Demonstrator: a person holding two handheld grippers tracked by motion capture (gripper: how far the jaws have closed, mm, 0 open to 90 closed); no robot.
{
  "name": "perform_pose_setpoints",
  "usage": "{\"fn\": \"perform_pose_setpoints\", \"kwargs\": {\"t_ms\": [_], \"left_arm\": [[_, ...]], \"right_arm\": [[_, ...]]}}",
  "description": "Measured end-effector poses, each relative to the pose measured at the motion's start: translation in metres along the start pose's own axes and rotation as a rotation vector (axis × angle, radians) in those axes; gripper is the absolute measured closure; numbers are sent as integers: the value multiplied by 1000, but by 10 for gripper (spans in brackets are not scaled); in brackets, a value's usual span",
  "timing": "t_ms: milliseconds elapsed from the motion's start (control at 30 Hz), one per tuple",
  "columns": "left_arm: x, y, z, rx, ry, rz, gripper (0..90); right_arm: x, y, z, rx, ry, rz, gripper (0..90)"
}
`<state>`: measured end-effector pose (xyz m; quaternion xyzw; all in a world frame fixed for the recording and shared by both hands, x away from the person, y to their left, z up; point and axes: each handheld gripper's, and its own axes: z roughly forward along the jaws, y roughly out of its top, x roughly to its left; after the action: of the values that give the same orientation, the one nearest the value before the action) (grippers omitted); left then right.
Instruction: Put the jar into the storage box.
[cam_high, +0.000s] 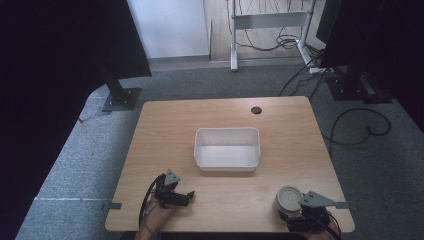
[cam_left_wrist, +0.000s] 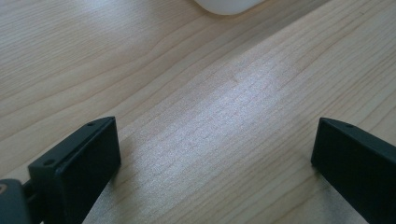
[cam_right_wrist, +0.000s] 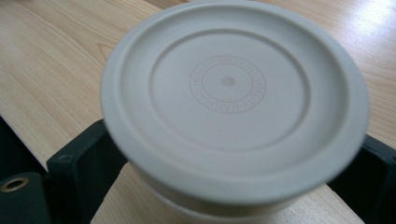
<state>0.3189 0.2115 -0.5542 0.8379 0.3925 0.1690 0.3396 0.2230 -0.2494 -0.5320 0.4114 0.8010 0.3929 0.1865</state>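
The wooden table (cam_high: 150, 130) lies in front of me, with the white bin (cam_high: 227, 148) at its middle. My round grey container (cam_high: 288, 198) sits at five o'clock from that bin, near the table's front edge. My right gripper (cam_right_wrist: 233, 186) has its jaws closed against the container's sides, under its lid. My left gripper (cam_high: 181, 198), at seven o'clock from the bin, is spread wide over bare wood, holding nothing. I judge I am at the grasp; next I need to lift cleanly and carry toward eleven o'clock, over the bin's rim.
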Motion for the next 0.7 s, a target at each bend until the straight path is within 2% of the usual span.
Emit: {"fn": "perform_pose_setpoints", "kwargs": {"t_ms": [333,700], "left_arm": [[0,0,0,0,0,0,11],[0,0,0,0,0,0,11]], "right_arm": [[0,2,8,4,-6,6,91],[5,5,8,16,-47,16,95]]}}
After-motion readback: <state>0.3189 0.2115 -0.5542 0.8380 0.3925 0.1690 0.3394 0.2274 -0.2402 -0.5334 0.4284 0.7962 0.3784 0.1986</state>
